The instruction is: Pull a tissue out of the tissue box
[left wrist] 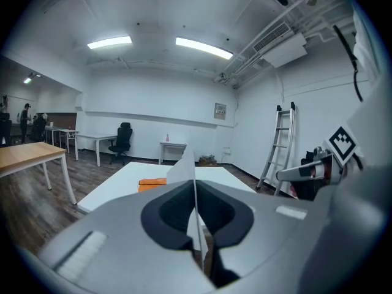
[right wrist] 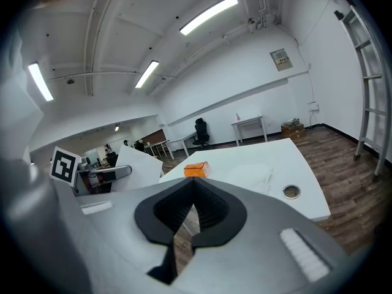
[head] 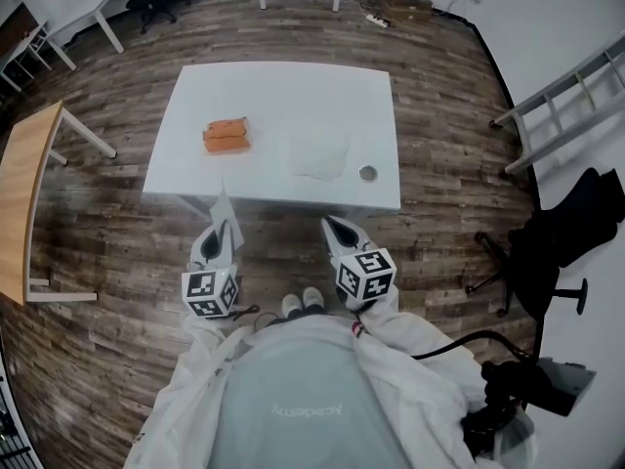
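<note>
Fluorescent ceiling strips [left wrist: 202, 46] light the room brightly and evenly. They sit at upper centre in the left gripper view and run diagonally across the top of the right gripper view, blown out to pure white. White walls and the white table [head: 273, 96] bounce the light, so shadows stay faint on the wood floor [head: 439, 135]. All three views bow strongly toward the edges and darken to black at the corners. Close to the lens, the left gripper [left wrist: 195, 185] and right gripper [right wrist: 193, 182] look soft and grey; the tissue [left wrist: 180, 170] shows bright white.

Word "Academy", upside down, on grey shirt [head: 303, 391]
</note>
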`<action>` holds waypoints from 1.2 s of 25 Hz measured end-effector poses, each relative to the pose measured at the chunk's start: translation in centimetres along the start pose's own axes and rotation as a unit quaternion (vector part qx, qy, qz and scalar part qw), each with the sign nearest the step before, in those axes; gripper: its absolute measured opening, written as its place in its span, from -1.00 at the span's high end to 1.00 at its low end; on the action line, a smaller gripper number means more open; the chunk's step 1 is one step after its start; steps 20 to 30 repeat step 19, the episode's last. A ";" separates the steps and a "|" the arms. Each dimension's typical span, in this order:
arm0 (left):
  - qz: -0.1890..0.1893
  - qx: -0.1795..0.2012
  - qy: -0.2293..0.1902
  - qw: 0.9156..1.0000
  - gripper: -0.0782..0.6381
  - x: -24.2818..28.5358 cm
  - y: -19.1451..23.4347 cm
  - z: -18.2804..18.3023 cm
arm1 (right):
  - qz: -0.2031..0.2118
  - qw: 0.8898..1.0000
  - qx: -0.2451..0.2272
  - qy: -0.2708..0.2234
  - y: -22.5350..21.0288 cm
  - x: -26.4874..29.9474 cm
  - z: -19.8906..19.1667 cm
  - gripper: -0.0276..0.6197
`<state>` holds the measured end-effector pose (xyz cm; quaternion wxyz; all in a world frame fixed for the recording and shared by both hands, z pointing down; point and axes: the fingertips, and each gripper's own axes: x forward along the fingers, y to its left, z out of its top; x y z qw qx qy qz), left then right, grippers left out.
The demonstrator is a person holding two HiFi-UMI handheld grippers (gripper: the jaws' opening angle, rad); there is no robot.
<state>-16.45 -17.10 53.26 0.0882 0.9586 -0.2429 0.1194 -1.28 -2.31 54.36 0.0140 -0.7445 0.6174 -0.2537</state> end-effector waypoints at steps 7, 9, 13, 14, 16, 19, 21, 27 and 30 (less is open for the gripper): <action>-0.008 0.002 0.002 1.000 0.78 0.0 -0.2 0.0 | -0.003 1.000 0.005 0.000 0.2 0.2 -0.1 0.91; -0.007 0.002 0.003 1.000 0.78 0.0 -0.1 0.0 | -0.003 1.000 0.008 0.000 0.3 0.3 -0.1 0.92; -0.008 0.002 0.004 1.000 0.78 -0.1 0.0 -0.1 | -0.004 1.000 0.010 0.002 0.2 0.3 -0.4 0.91; -0.007 0.002 0.005 1.000 0.78 -0.2 0.0 -0.2 | -0.004 1.000 0.010 0.003 0.2 0.2 -0.4 0.92; -0.007 0.001 0.006 1.000 0.78 -0.3 0.0 -0.3 | -0.004 1.000 0.010 0.004 0.3 0.2 -0.5 0.91; -0.007 0.001 0.007 1.000 0.78 -0.4 0.1 -0.3 | -0.004 1.000 0.009 0.004 0.4 0.3 -0.5 0.92; -0.007 0.001 0.007 1.000 0.78 -0.4 0.1 -0.3 | -0.004 1.000 0.009 0.004 0.4 0.3 -0.5 0.92; -0.007 0.001 0.007 1.000 0.78 -0.4 0.1 -0.3 | -0.004 1.000 0.009 0.004 0.4 0.3 -0.5 0.92; -0.007 0.001 0.007 1.000 0.78 -0.4 0.1 -0.3 | -0.004 1.000 0.009 0.004 0.4 0.3 -0.5 0.92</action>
